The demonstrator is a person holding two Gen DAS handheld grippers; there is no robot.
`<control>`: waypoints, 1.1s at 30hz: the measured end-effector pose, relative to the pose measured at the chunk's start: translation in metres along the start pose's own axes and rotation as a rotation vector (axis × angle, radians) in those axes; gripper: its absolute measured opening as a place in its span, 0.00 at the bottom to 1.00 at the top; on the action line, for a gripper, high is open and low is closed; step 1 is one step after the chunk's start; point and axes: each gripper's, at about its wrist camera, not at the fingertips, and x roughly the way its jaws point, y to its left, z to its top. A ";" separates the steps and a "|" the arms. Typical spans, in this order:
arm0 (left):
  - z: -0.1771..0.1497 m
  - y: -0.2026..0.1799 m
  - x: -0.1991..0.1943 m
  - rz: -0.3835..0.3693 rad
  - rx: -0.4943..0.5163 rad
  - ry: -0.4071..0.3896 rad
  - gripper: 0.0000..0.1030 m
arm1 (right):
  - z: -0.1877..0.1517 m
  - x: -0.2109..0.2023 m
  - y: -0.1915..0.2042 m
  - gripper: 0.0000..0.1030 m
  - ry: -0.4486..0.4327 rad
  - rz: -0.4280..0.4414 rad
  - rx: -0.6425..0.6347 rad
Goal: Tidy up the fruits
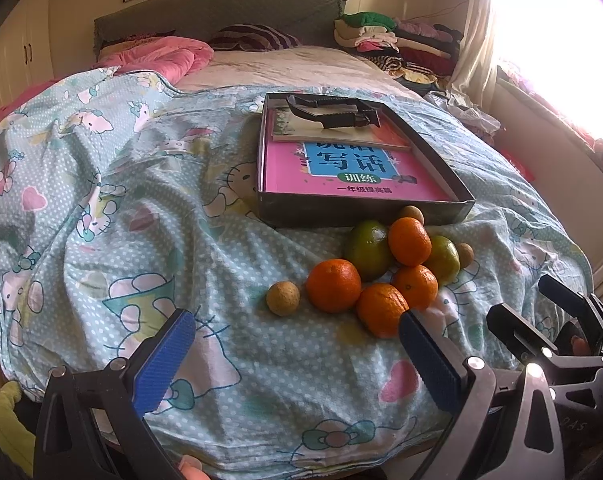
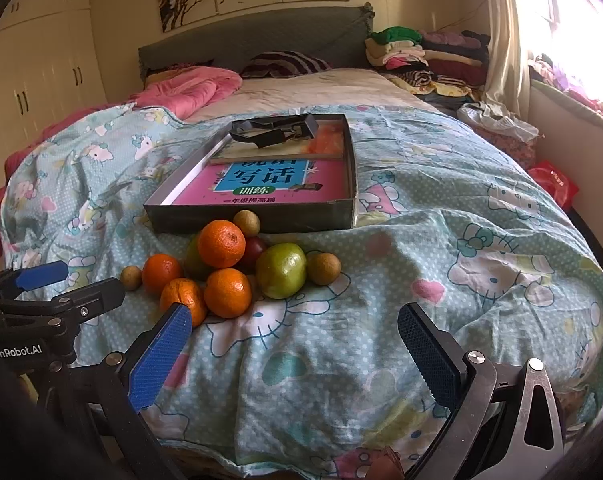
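Observation:
A pile of fruit lies on the blue cartoon bedspread in front of a dark shallow box. It holds several orange tangerines, two green citrus fruits, a dark red fruit and small brown longans. My left gripper is open and empty, just short of the pile. My right gripper is open and empty, to the right of the pile; it also shows in the left wrist view.
The box holds a pink book and a black clip-like tool. Pink quilt, pillows and stacked clothes lie at the bed's far end. A bright window is at right, cupboards at left.

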 end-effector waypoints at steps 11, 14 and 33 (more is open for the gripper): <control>0.002 0.001 -0.001 0.005 -0.002 0.002 1.00 | -0.001 0.000 0.000 1.00 0.004 0.003 0.001; 0.002 0.002 -0.001 0.007 -0.002 0.000 1.00 | -0.001 0.000 0.001 1.00 0.004 0.003 0.001; -0.002 0.002 0.003 0.009 0.000 0.004 0.99 | -0.002 0.002 0.002 1.00 0.008 0.016 0.003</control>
